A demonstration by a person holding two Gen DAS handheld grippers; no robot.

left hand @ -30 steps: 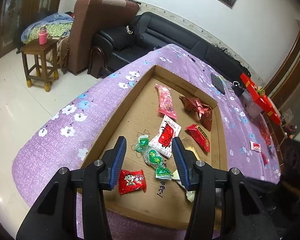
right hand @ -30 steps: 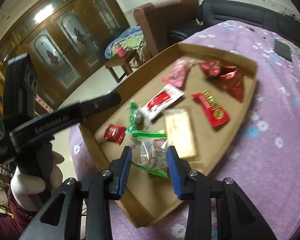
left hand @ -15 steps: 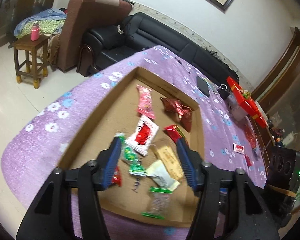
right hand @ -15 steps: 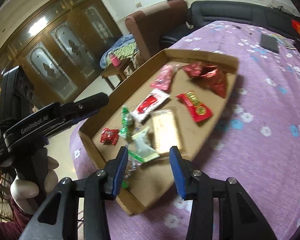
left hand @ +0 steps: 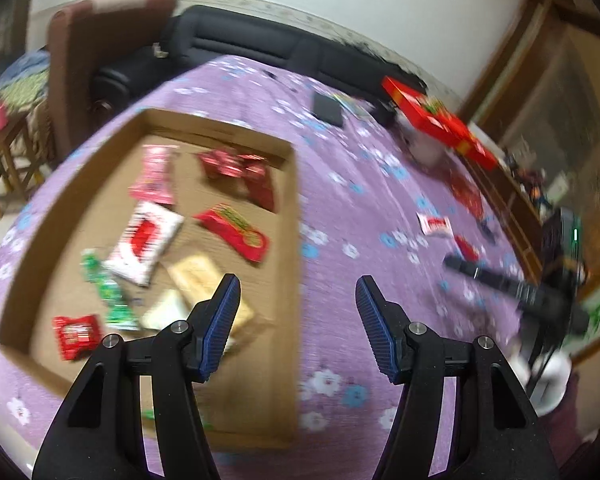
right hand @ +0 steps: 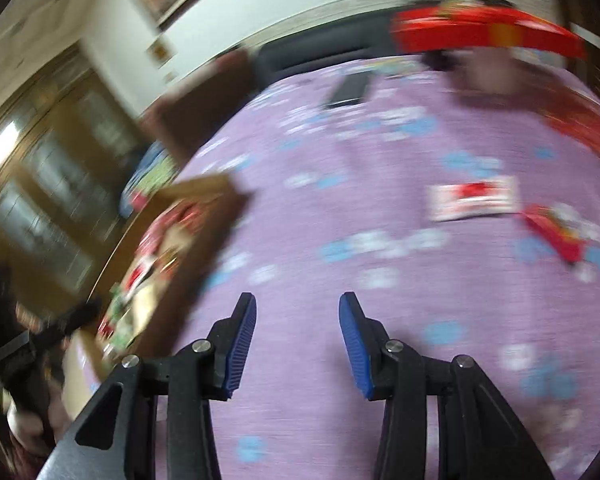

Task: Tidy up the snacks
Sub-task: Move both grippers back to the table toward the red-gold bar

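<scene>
Ahead and to the left of the left hand-held gripper (left hand: pixel 298 300) a cardboard tray (left hand: pixel 296 216) is set on the worktop (left hand: pixel 364 168) with snack packets (left hand: pixel 146 238) inside, while two loose packets (right hand: pixel 474 198) are found ahead and right of the right hand-held gripper (right hand: pixel 298 314).

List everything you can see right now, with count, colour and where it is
cardboard tray: one, brown, on the purple cloth, left.
snack packets in tray: about nine, mostly red, white, green.
white-and-red packet: one, loose on the cloth, right of the tray.
red packet: one, beside it.
red box: one, far side of the table.
dark flat device: one, black, near the sofa.
sofa: one, black, behind the table.
left claw: open, empty.
right claw: open, empty.
</scene>
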